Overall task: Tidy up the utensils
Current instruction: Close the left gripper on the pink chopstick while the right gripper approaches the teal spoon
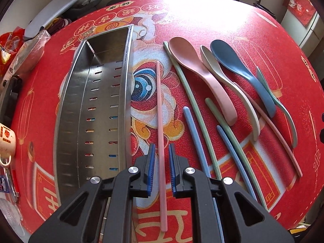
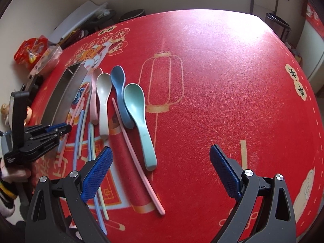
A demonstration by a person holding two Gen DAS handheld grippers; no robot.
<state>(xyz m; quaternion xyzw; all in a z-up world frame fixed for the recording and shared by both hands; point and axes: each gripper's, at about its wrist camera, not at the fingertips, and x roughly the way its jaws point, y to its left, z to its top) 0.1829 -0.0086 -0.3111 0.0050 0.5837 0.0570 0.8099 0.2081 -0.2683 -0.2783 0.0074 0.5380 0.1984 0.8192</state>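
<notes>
Nearest in my left wrist view, the left gripper [image 1: 162,147] points steeply down at the table. Its jaws are drawn in narrow on either side of a pink chopstick [image 1: 160,111], which lies flat on the red tablecloth [image 2: 222,81]. I see a sliver of gap on each side, so the pads are not pressing on it. The chopstick runs away from me, just right of the metal tray [image 1: 70,101].

In my right wrist view, the right gripper [image 2: 160,147] hangs released, jaws spread wide over bare cloth with nothing between them.

Just left of its near finger lies a second pink chopstick [image 2: 137,162], slanting past the green spoon [image 2: 139,117]. Further left are a blue chopstick [image 1: 194,131] and a long green chopstick [image 1: 188,87], lying loose and roughly parallel.

Beyond them the pink spoon [image 1: 202,75], cream spoon [image 1: 228,85] and blue spoon [image 1: 239,66] lie side by side, bowls away from me, handles overlapping.

The tray's slotted floor reaches to a divider at its far end.
</notes>
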